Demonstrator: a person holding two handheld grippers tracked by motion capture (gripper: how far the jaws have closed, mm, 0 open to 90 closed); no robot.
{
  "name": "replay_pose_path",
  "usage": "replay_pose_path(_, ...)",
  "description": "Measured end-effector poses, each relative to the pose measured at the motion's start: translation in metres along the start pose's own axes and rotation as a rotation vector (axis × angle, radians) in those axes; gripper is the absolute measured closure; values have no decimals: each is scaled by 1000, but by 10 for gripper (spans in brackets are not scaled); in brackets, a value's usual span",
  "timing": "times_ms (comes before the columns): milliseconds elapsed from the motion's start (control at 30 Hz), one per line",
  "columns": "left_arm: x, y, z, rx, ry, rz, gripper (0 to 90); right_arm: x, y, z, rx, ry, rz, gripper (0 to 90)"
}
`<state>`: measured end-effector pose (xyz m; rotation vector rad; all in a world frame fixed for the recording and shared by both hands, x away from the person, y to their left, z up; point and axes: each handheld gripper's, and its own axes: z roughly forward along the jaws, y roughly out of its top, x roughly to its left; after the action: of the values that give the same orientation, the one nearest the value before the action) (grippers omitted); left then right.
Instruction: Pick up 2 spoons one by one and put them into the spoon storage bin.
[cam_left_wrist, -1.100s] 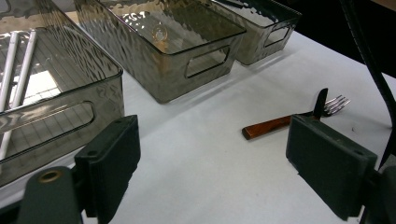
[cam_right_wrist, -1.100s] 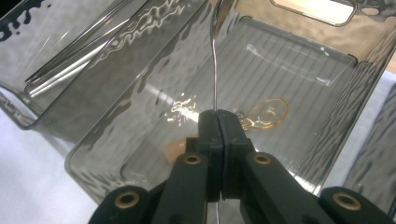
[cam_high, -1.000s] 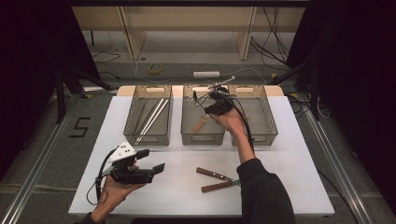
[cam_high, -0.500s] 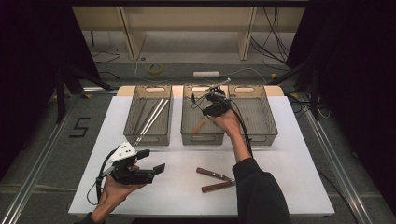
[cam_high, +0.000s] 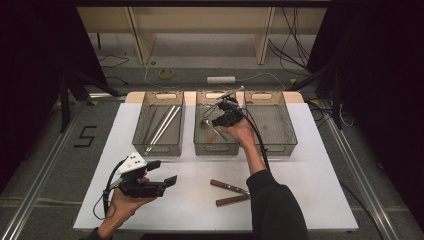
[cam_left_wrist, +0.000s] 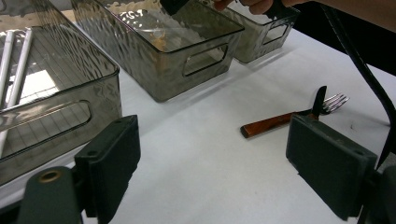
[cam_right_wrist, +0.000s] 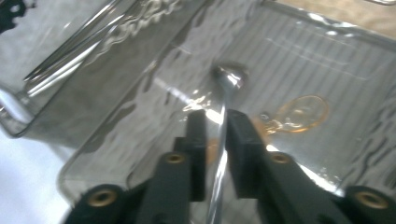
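Right gripper (cam_right_wrist: 215, 140), jaws just easing apart around the spoon (cam_right_wrist: 223, 116), is releasing it into the middle bin (cam_high: 200, 142); next, lifting clear toward the fork (cam_left_wrist: 289, 116); left gripper (cam_left_wrist: 212, 172) is waiting open.

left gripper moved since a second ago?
No. The left gripper sits at the same spot near the table's front-left corner, same gap to the left bin.

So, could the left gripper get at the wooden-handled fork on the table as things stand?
Probably yes: the left gripper is open, and bare table lies between it and the fork, with nothing in between.
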<state>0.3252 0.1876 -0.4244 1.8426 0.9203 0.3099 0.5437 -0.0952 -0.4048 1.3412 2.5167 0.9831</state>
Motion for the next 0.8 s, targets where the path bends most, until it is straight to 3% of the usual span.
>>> replay_pose_path(167, 0, 0, 0, 0, 0, 1, 172, 3, 0, -7, -7, 26, -28, 674)
replay_pose_path(367, 0, 0, 0, 0, 2, -1, 172, 5, -4, -24, -22, 88, -63, 527)
replay_pose_path(533, 0, 0, 1, -1, 3, 1, 171, 13, -12, -46, -44, 115, -124, 429)
replay_pose_path(800, 0, 0, 2, 4, 3, -2, 171, 30, -37, -82, -80, 163, -244, 391)
